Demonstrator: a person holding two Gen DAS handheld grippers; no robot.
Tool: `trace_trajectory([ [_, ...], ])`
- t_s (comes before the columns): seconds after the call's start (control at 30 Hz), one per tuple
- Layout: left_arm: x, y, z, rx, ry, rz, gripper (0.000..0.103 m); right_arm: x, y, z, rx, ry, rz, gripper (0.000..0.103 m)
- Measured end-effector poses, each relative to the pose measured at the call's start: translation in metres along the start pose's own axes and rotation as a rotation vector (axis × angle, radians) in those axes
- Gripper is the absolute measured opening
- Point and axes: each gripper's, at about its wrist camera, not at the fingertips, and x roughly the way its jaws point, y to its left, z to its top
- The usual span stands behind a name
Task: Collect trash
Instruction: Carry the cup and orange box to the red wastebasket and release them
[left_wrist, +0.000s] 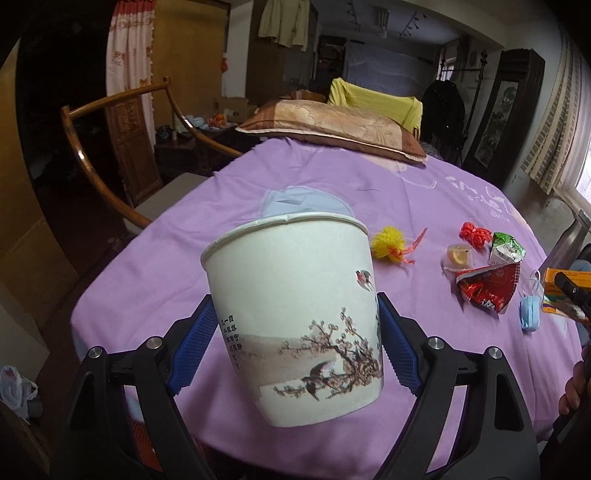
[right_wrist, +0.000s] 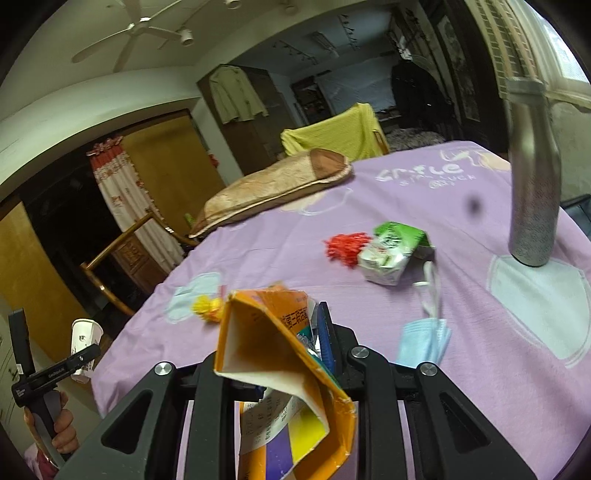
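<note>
While the left gripper clamps the paper cup by its lower wall, blue pads on both sides, the right gripper pinches a torn orange carton, light and easily crushed. Farther out on the purple cloth lie a limp blue mask, best taken by its folded body, then a green-and-white carton and red netting.

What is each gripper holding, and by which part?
The left gripper clamps the paper cup by its side walls. The right gripper pinches the flattened orange carton near its torn open end.
</note>
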Motion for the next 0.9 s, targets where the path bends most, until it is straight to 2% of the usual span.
trace_trajectory([
  [0.27,-0.047,0.075,-0.052,-0.124,0.015,0.109,0.081,-0.002,0.061,-0.012,-0.076,0.033,0.120,0.024],
  [0.4,-0.058,0.124,-0.081,-0.168,0.088,0.174,0.081,0.010,0.098,-0.022,-0.113,0.096,0.198,0.024],
  [0.57,-0.060,0.173,-0.100,-0.227,0.127,0.270,0.082,0.033,0.149,-0.040,-0.152,0.192,0.284,0.024],
  [0.6,-0.059,0.177,-0.102,-0.231,0.134,0.278,0.084,0.035,0.157,-0.044,-0.160,0.205,0.294,0.024],
  [0.67,-0.056,0.184,-0.105,-0.227,0.142,0.300,0.095,0.043,0.179,-0.052,-0.194,0.239,0.310,0.024],
  [0.8,-0.057,0.188,-0.104,-0.208,0.116,0.333,0.096,0.054,0.214,-0.066,-0.250,0.294,0.338,0.024],
  [0.9,-0.059,0.195,-0.101,-0.229,0.094,0.360,0.096,0.062,0.239,-0.080,-0.292,0.337,0.363,0.024],
])
